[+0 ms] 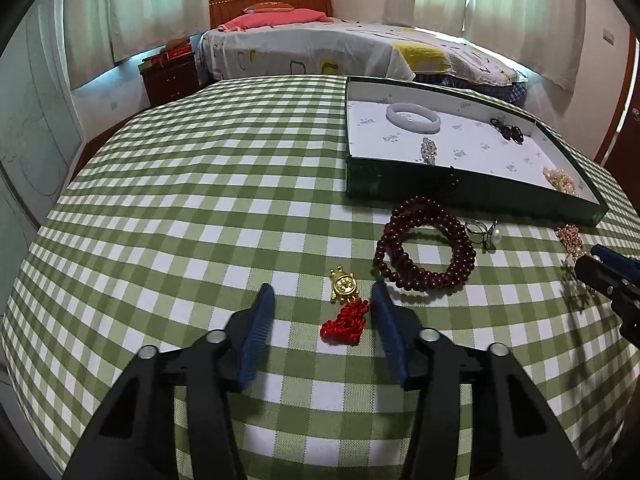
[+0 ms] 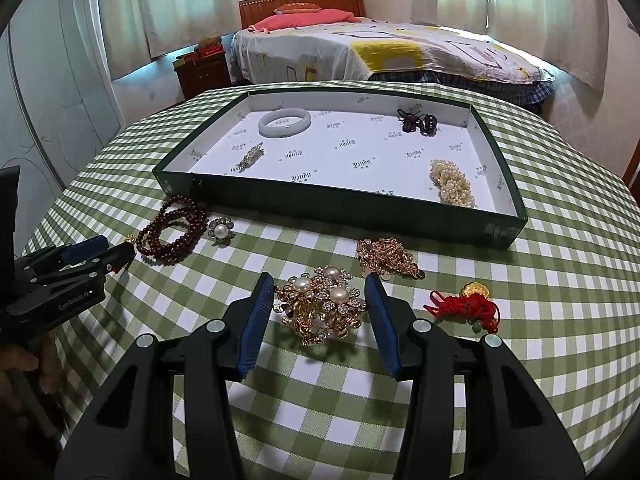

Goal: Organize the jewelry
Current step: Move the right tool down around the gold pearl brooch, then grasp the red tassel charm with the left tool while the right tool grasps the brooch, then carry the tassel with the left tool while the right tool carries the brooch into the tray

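Note:
A green tray with a white lining holds a white bangle, a crystal clip, dark earrings and a pearl piece. My left gripper is open around a gold charm with a red knot, low over the cloth. My right gripper is open around a gold pearl brooch. A dark red bead bracelet and a pearl ring lie in front of the tray.
The table wears a green checked cloth. A gold chain piece and a second gold charm with red cord lie right of the brooch. A bed and a nightstand stand behind the table.

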Demonstrator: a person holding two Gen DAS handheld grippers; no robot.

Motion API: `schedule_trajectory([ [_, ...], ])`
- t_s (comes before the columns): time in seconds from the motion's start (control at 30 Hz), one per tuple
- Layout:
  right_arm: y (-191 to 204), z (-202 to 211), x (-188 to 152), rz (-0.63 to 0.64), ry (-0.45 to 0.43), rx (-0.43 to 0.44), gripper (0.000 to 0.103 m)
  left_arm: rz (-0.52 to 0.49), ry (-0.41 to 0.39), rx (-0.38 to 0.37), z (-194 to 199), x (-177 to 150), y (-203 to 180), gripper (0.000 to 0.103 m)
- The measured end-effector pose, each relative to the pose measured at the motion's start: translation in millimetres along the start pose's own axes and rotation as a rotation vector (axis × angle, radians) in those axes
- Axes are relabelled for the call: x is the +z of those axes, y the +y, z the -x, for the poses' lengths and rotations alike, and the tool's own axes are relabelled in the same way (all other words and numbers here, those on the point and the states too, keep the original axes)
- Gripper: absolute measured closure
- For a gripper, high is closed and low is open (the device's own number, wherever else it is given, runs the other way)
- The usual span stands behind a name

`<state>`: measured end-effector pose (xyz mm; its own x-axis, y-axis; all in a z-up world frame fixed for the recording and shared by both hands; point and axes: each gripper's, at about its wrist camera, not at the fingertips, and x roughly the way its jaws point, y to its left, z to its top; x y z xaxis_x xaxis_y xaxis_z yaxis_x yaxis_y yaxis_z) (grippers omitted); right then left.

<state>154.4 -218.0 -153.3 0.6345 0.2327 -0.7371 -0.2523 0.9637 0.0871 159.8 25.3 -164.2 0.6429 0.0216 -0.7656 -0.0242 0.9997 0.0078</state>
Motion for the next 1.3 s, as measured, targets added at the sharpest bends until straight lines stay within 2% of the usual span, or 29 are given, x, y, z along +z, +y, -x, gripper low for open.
schedule_trajectory([
  [0.13, 0.0, 0.2, -0.2, -0.001, -0.001, 0.001, 0.057, -0.019, -0.006, 0.003, 0.8, -0.8, -1.2, 0.071],
  [0.2, -0.1, 0.2, 0.0, 0.000, 0.000, 0.001, 0.057, -0.018, -0.009, 0.003, 1.2, -0.9, -0.7, 0.081],
  [0.3, 0.0, 0.5, 0.0, -0.001, -0.001, 0.001, 0.057, -0.016, -0.011, -0.006, 1.6, -0.7, 0.7, 0.092],
  [0.5, 0.6, 1.8, 0.9, -0.003, -0.007, 0.002, 0.057, -0.006, -0.019, -0.034, 4.0, 0.6, 1.0, 0.094],
  [0.73, 2.7, 8.9, 7.1, -0.007, -0.029, 0.008, 0.057, -0.003, -0.075, -0.046, 19.9, 14.3, -0.2, 0.094],
  [1.3, -9.3, 32.2, 46.2, -0.030, -0.143, 0.012, 0.057, -0.024, -0.220, -0.161, 39.2, 79.3, -31.7, 0.095],
])
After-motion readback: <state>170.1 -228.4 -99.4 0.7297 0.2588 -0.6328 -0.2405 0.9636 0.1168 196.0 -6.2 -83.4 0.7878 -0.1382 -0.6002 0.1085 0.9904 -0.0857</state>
